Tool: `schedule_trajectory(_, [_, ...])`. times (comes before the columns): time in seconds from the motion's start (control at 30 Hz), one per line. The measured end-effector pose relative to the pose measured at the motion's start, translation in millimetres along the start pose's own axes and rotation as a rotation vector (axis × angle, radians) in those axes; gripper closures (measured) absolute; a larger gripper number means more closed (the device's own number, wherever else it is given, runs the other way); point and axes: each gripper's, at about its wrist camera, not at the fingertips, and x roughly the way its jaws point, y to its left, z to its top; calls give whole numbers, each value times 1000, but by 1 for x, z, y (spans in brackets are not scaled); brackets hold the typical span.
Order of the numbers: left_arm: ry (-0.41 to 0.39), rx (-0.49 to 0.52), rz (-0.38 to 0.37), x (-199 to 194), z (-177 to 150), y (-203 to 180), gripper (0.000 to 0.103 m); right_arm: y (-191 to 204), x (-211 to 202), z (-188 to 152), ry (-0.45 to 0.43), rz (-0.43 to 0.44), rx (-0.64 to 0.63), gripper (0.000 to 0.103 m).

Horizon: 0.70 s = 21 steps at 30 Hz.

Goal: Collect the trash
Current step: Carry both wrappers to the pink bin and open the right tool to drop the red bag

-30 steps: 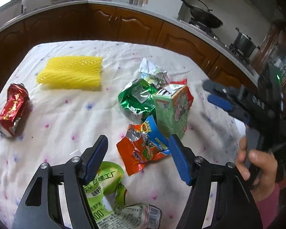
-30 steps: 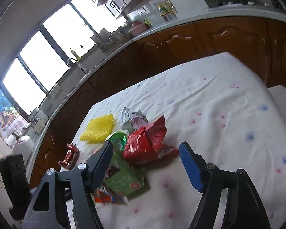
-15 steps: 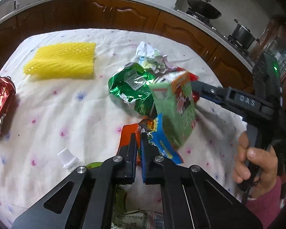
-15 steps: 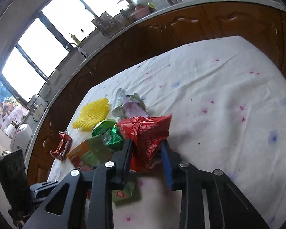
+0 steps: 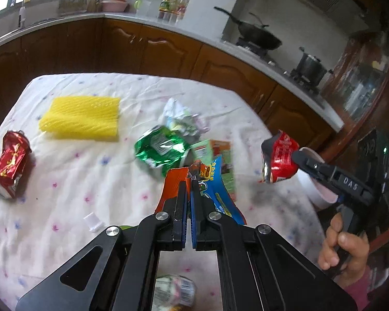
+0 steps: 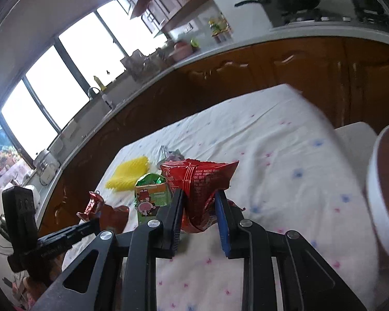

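My left gripper [image 5: 188, 181] is shut on an orange and blue snack wrapper [image 5: 215, 189], which hangs a little above the flowered tablecloth [image 5: 64, 181]. To the right, my right gripper [image 6: 198, 199] is shut on a crumpled red wrapper [image 6: 197, 178], also off the cloth and close to a white bin with a pink inside [image 6: 381, 194]. In the left wrist view the red wrapper [image 5: 280, 160] hangs from the right gripper [image 5: 297, 156] just before the bin [image 5: 316, 194]. The left gripper [image 6: 90, 226] shows at the lower left of the right wrist view.
On the cloth lie a green foil wrapper [image 5: 160, 150], a green drink carton [image 5: 212, 153], crumpled paper [image 5: 181, 119], a yellow foam net [image 5: 81, 121], a crushed red can [image 5: 10, 160], a white cap [image 5: 93, 221] and a labelled pouch [image 5: 176, 290]. Wooden cabinets ring the table.
Both grippers went from open to shut, the left on the orange wrapper and the right on the red one. Both lifted, and the right one carried its wrapper rightward to the bin.
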Motion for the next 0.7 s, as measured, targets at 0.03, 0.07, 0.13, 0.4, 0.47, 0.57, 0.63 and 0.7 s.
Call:
schedule_trajectory(0.03, [-5,5,-12,-2,1,-4,102,-2,-7,-1,-10,-1,5,78])
schedule_trajectory(0.07, [-9,10,-19,-3,1,-8,102,-3,-12,-2,-17,-1,9,78])
schedule_trajectory(0.13, [-20,26,-31,-6,2,-17,102,-5,-22,-5,-28,-9,15,78])
schedule_trajectory(0.4, [-12,63,-84,0,3,-54,102,-28,-50,-16,-60,-34,72,78])
schedule_trajectory(0.47, [-6,78,-96,3,2,-65,102,-34,-58,-19,-72,-45,80,78])
schedule_trajectory(0.57, [-2,96,-109,7,0,-78,102,-41,-69,-22,-87,-56,92,78])
schedule_trajectory(0.63, [1,107,-118,9,0,-86,102,-45,-77,-23,-98,-65,99,78])
schedule_trajectory(0.7, [2,115,-125,10,-1,-93,102,-50,-84,-25,-108,-72,105,78])
